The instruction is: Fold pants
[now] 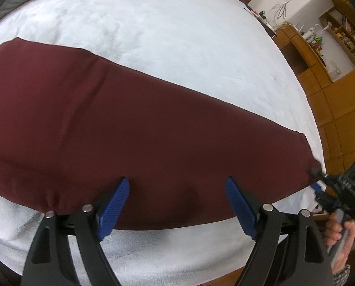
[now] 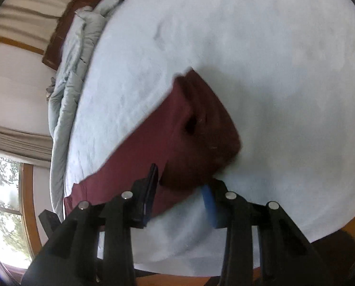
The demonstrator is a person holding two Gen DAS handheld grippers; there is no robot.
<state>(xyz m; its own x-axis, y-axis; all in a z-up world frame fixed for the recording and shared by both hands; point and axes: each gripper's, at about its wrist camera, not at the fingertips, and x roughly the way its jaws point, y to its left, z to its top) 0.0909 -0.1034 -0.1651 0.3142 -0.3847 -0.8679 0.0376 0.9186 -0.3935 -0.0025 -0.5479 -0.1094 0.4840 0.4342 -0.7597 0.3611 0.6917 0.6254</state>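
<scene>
Dark red pants (image 1: 129, 124) lie stretched across a white-covered bed (image 1: 165, 35). My left gripper (image 1: 177, 190) is open over the pants' near edge, with its blue pads apart and nothing between them. My right gripper shows in the left wrist view (image 1: 320, 178) at the pants' right end, touching the bunched corner. In the right wrist view the right gripper (image 2: 179, 186) has its jaws apart, with a fold of the pants (image 2: 201, 128) lying between the fingers. The frame is blurred.
A bunched grey quilt (image 2: 72, 71) lies along the bed's far side by a wooden headboard. Wooden cabinets and shelves (image 1: 320, 59) stand past the bed's right edge. A window (image 2: 5, 202) is at the left.
</scene>
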